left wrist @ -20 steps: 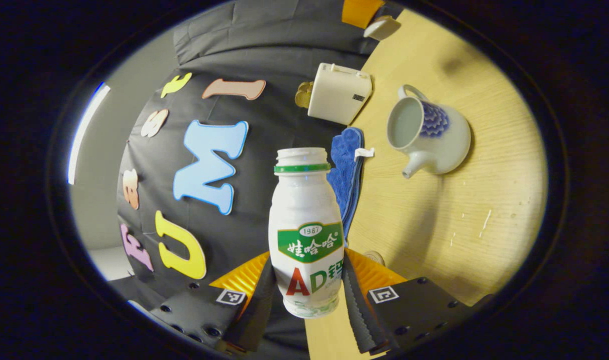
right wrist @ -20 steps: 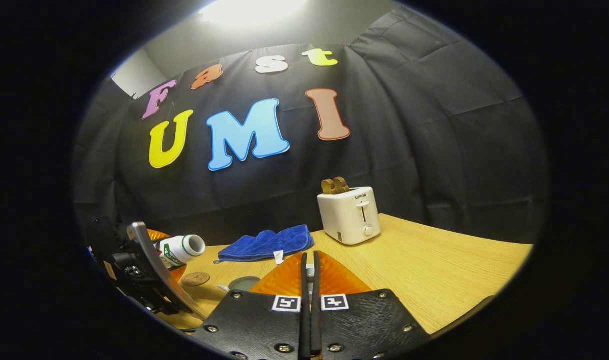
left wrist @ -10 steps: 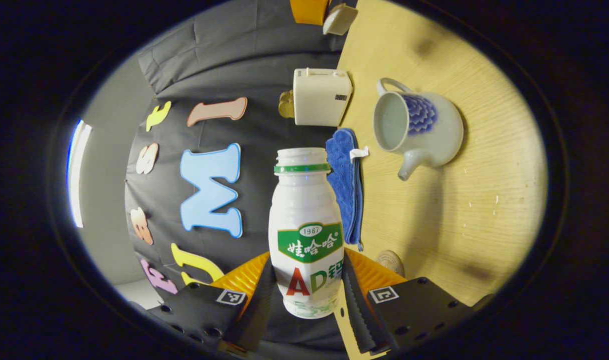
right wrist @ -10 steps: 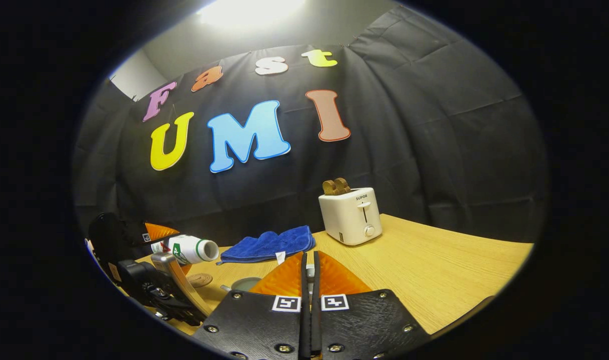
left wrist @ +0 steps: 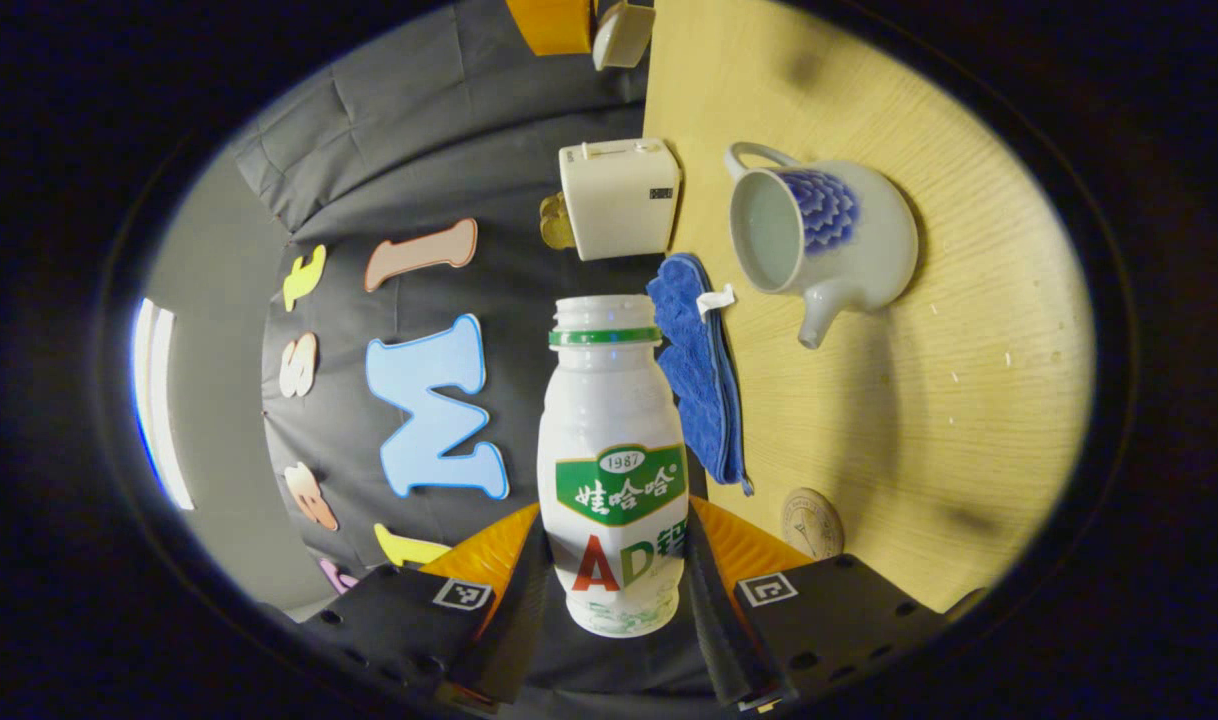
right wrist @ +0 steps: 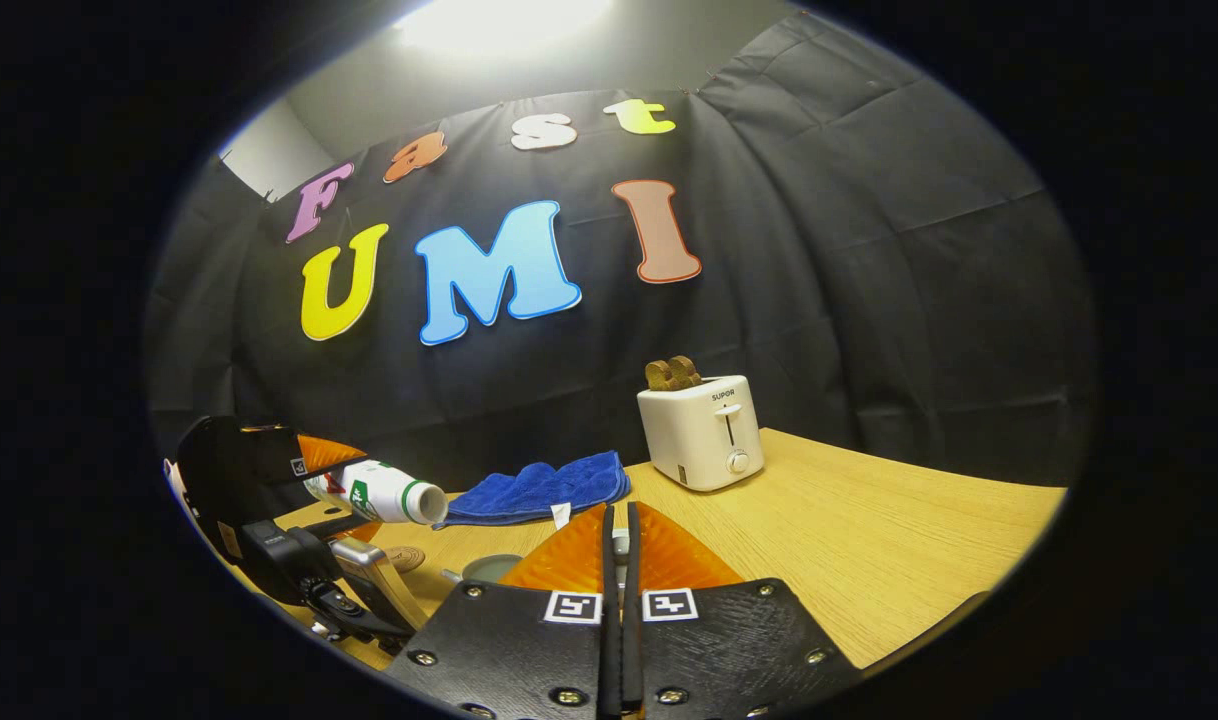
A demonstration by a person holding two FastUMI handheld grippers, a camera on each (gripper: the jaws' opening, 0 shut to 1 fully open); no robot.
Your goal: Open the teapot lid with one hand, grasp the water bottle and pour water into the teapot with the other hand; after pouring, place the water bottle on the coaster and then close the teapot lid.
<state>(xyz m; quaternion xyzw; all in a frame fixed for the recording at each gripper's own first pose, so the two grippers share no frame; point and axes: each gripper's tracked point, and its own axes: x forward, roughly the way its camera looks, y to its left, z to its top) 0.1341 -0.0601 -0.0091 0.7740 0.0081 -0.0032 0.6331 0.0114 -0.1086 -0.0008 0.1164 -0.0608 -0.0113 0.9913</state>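
Note:
My left gripper is shut on a white water bottle with a green label and no cap. In the right gripper view the bottle lies almost level at the left, mouth dipping slightly towards the teapot rim. The white teapot with a blue pattern stands lidless on the table, apart from the bottle's mouth. My right gripper is shut on the small knob of the teapot lid, held up above the table. A round coaster lies near the left gripper.
A white toaster with toast in it stands at the back of the wooden table. A folded blue cloth lies between the toaster and the bottle, against the black wall.
The left gripper has carried the bottle nearer the teapot and tipped its mouth further down. The right gripper has held still with the lid.

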